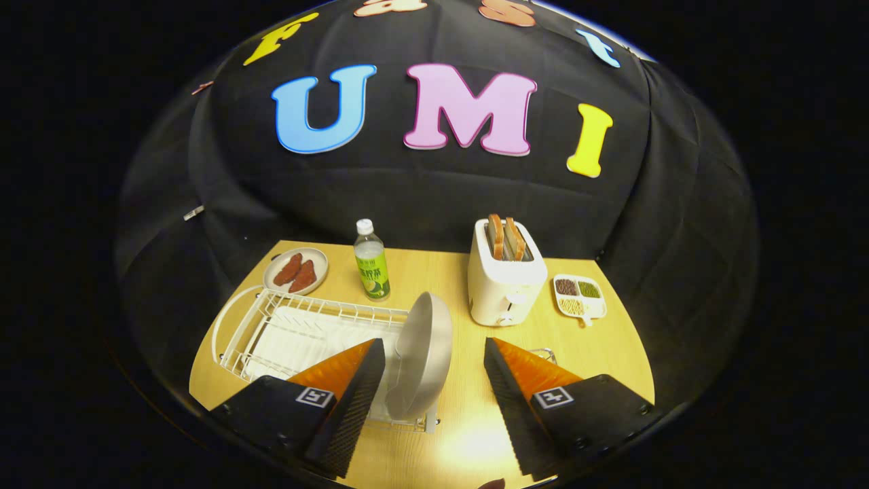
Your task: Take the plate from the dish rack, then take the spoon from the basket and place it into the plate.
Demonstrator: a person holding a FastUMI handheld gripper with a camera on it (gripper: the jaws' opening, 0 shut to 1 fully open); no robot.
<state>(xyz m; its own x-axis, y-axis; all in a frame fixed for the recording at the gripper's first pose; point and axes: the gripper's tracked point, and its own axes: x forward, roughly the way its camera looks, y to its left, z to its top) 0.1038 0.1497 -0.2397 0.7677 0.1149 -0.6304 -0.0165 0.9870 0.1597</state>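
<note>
A silver plate stands on edge in the right end of a white wire dish rack. My gripper is open, with the plate's rim in the gap, close to the left finger and apart from the right finger. Neither finger presses on the plate. A bit of wire basket peeks out just behind the right finger; its contents are hidden.
A green-labelled bottle stands behind the rack. A white toaster with two bread slices sits ahead of the right finger. A small plate of red food and a divided snack dish lie at the back corners of the wooden table.
</note>
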